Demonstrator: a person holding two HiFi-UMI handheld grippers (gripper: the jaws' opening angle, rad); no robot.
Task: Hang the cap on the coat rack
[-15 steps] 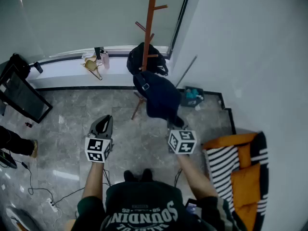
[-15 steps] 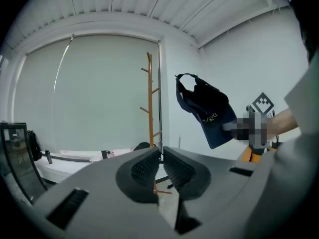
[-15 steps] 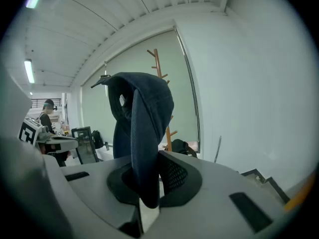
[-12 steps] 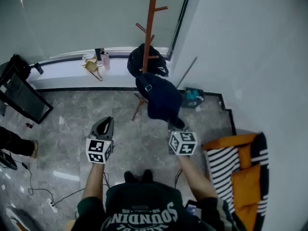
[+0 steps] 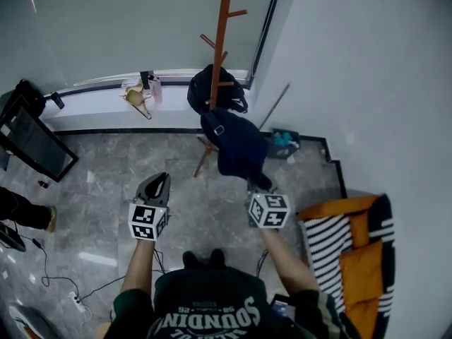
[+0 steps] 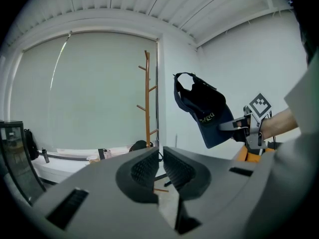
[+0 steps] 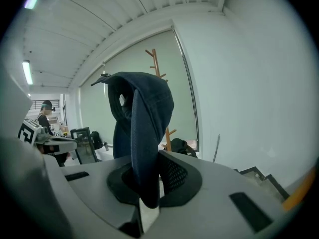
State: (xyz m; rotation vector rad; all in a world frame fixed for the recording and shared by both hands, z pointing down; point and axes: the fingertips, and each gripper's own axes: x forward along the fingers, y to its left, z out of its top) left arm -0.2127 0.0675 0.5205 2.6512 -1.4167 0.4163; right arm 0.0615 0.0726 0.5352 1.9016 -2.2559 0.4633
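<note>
A dark navy cap (image 5: 236, 143) (image 7: 140, 128) (image 6: 205, 111) hangs upright from my right gripper (image 5: 258, 186) (image 7: 147, 179), whose jaws are shut on its brim. The orange-brown coat rack (image 5: 220, 44) (image 6: 147, 103) (image 7: 158, 78) stands ahead by the window corner, just beyond the cap, with a black bag (image 5: 215, 89) hung low on it. My left gripper (image 5: 153, 187) (image 6: 159, 169) is lower left of the cap, its jaws nearly together with nothing between them.
A window sill (image 5: 99, 94) holds a small pale bag (image 5: 134, 96) and a bottle. A black monitor (image 5: 32, 141) stands at left. An orange and striped cushion (image 5: 353, 246) lies at right. A teal box (image 5: 282, 141) sits in the corner by the white wall.
The cap has shifted slightly right and toward the rack with my right gripper. My left gripper has drifted a little lower.
</note>
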